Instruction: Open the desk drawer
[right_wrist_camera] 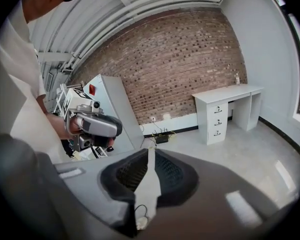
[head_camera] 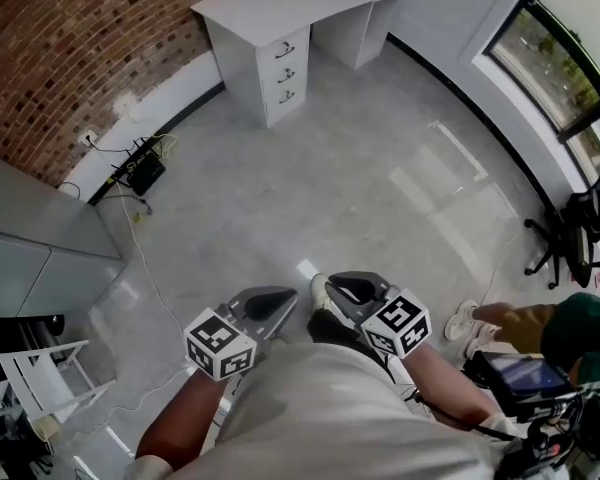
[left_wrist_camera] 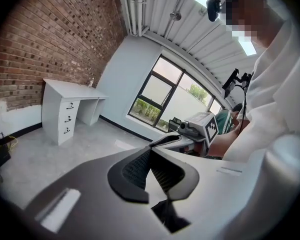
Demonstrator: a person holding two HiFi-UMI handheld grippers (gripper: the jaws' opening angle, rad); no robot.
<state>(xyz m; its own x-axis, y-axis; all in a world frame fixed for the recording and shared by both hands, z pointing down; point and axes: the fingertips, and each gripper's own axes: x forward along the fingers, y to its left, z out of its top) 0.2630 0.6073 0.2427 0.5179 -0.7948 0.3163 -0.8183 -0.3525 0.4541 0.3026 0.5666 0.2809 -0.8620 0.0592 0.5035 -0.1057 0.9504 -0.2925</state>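
Three drawers (head_camera: 285, 71) sit stacked in the left pedestal of the white desk (head_camera: 290, 8), and all of them look fully shut, so as far as I can tell the task hasn't really started. The desk stands against the brick wall (head_camera: 70, 58) at the far end of the room, with a big stretch of bare grey floor (head_camera: 310, 188) between it and the person. What's left is basically everything: get over there, get a jaw onto one of the little dark handles, then pull. The left gripper (head_camera: 280, 303) and right gripper (head_camera: 342, 288) are both held low and close in front of the person's torso, side by side with forearms bent in, nowhere near the desk. In each gripper's own view the jaws are closed tip to tip with nothing between them, so my guess is one has to spread before it can take a handle.
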